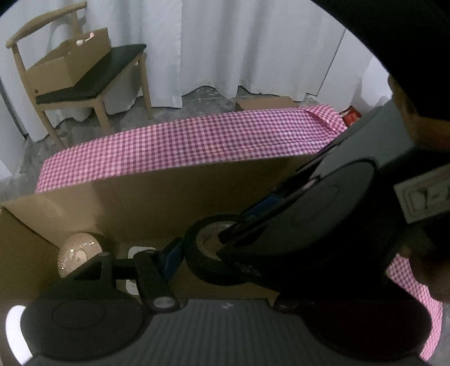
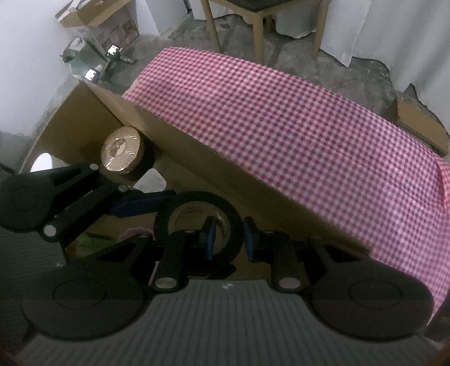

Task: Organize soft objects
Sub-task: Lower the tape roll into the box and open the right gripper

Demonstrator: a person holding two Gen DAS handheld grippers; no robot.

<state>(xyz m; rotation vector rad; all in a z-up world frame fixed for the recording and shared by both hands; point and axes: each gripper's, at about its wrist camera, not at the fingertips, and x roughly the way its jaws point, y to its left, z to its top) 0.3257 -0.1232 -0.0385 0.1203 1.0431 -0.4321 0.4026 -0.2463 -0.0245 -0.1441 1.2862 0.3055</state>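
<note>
A black tape roll (image 1: 197,264) (image 2: 166,216) hangs over an open cardboard box (image 1: 140,202) (image 2: 194,166). My right gripper (image 2: 229,239) (image 1: 239,222) is shut on the roll's wall, one finger inside the hole and one outside. My left gripper (image 1: 219,253) holds the same roll across its width. Its blue pad (image 1: 171,256) (image 2: 140,204) presses the roll's left side, and its other finger is hidden behind the right gripper. A golden round disc (image 1: 80,253) (image 2: 122,152) leans in the box's corner, beside a white item (image 1: 137,250) (image 2: 154,178).
A pink checked cloth (image 1: 197,140) (image 2: 281,126) covers the table just beyond the box. A wooden chair (image 1: 92,73) bears a second cardboard box (image 1: 67,64). More boxes (image 2: 101,17) and clutter stand on the grey floor by the white curtains.
</note>
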